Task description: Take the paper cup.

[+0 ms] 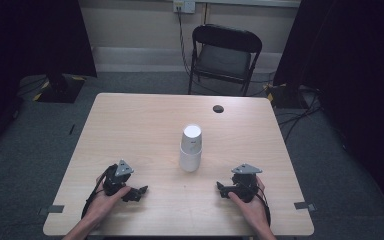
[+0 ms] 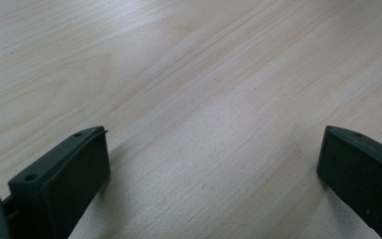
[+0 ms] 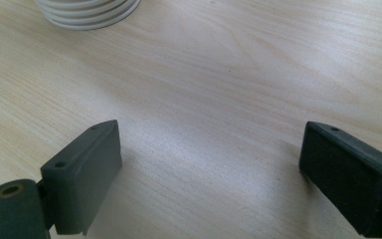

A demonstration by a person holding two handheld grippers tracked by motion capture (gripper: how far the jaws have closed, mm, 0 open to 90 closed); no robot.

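The left claw (image 1: 139, 192) is resting low on the table (image 1: 130, 125) with its jaws standing wide apart and only bare wood between them. The right claw (image 1: 221, 189) is lying opposite it, jaws likewise spread and gripping nothing. The stack of white cups (image 1: 191, 148) is standing upside down between the two claws and a little beyond them, apart from both; in the right gripper view its ribbed rims (image 3: 87, 12) are sitting ahead and to the left of the right claw's jaws.
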